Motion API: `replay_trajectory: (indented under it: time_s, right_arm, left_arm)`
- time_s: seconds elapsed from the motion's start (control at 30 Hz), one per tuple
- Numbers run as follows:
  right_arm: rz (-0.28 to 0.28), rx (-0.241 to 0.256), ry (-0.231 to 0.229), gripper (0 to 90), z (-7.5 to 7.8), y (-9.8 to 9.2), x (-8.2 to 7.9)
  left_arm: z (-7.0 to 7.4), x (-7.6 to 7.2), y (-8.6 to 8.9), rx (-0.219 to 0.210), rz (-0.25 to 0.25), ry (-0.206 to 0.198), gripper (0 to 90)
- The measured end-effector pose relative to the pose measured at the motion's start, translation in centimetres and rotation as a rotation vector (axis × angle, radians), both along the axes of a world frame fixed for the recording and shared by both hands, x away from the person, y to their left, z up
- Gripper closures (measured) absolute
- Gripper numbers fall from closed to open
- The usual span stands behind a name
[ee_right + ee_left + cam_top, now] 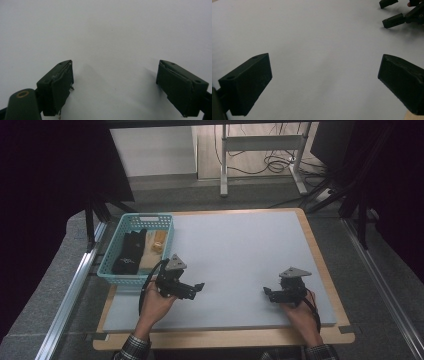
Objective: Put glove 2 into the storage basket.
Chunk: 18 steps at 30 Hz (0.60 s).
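The black folded cloth (129, 252) is lying in the teal plastic basket (116, 277) at the bench's far left corner, untouched. Nearer, the left claw (200, 285) and right claw (266, 291) are resting released, jaws spread, so work is seemingly not yet beginning.

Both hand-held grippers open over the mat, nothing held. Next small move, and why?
Probably swing the left hand-held gripper toward the teal basket beside it. Both it and the right hand-held gripper are open and empty over bare grey mat, and the basket's black item and tan items are the nearest things to grasp.
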State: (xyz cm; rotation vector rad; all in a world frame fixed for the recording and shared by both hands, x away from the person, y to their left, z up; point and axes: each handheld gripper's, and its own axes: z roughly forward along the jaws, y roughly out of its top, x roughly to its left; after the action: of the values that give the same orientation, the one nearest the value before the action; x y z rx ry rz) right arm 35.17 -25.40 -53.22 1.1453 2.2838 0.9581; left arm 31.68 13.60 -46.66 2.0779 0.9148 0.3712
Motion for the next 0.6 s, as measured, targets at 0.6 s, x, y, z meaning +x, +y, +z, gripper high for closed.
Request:
replay_trajectory:
  time_s: [0.6]
  right_arm:
    - [0.0, -0.002, -0.002, 14.0, 0.0, 0.0, 0.0]
  left_arm:
    - [-2.3, -0.2, -1.3, -0.019, -0.026, 0.007, 0.0]
